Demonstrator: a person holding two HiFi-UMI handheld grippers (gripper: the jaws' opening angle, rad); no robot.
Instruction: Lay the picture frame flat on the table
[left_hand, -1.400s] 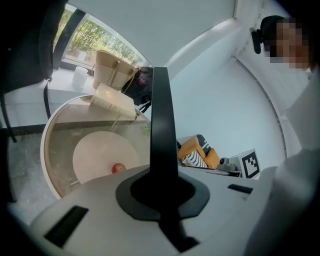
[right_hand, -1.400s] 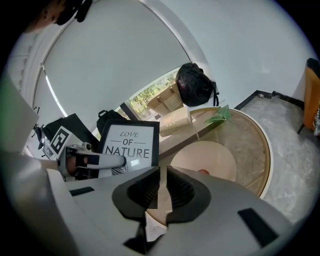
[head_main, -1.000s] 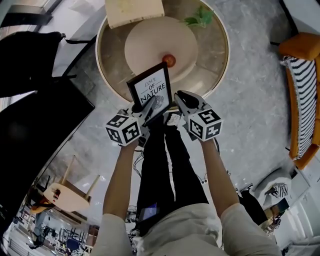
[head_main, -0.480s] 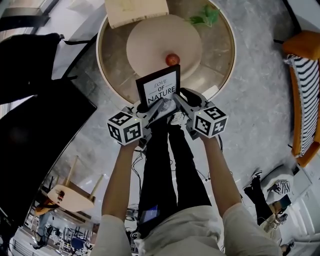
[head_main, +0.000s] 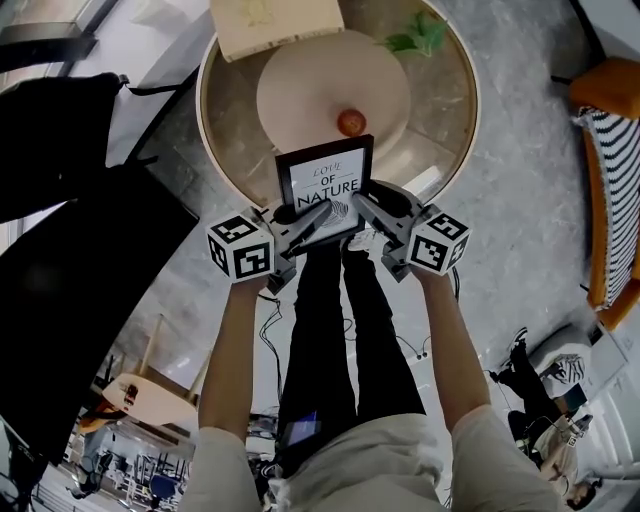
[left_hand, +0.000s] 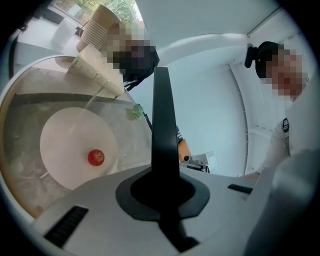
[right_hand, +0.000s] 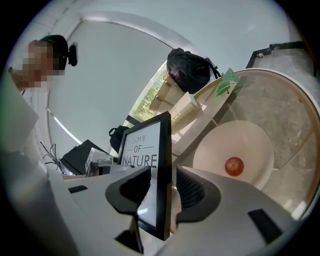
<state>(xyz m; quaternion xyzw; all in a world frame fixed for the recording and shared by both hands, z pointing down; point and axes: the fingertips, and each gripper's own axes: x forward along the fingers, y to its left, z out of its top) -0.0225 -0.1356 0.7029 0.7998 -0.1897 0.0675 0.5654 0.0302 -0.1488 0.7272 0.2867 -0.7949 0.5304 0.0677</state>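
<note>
At table near edge, picture frame stands near-upright; left gripper pinches its edge; right gripper jaws, just opening, straddle it loosely.

picture frame: slim black border, white print inside, text LOVE OF NATURE, dark drawing under it. portrait way up, print facing up toward head view. not flat yet, held tilted over near rim of round surface, top edge toward its middle. left claw clamped tight on bottom edge. right claw at lower right corner, jaws just been opening, frame between pads with gaps showing. can't tell if bottom edge touches surface.
</note>
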